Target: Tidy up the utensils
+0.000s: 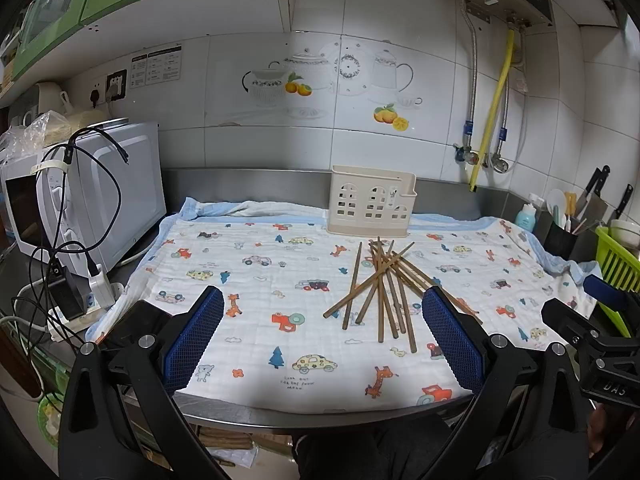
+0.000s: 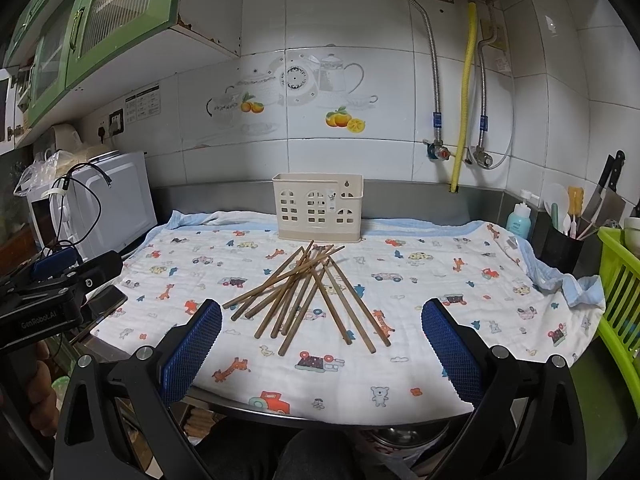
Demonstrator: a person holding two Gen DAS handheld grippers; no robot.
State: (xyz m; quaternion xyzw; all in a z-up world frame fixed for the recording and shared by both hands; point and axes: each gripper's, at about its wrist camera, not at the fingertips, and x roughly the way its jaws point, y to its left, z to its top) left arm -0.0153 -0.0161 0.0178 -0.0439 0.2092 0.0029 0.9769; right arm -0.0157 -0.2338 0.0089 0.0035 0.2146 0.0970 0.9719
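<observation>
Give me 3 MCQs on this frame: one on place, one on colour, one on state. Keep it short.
1. Where is the chopstick pile relative to the cream holder?
A. Inside it
B. On the cloth in front of it
C. On the microwave

2. What colour are the pads of the right hand-held gripper?
A. Blue
B. Red
C. White

3. What state is the left hand-held gripper in?
A. Shut on a chopstick
B. Shut, empty
C. Open, empty

Answers: 1 B, the sticks lie crossed on the printed cloth on the near side of the holder. 2 A, both pads show blue mesh. 3 C, its fingers stand wide apart with nothing between them.
</observation>
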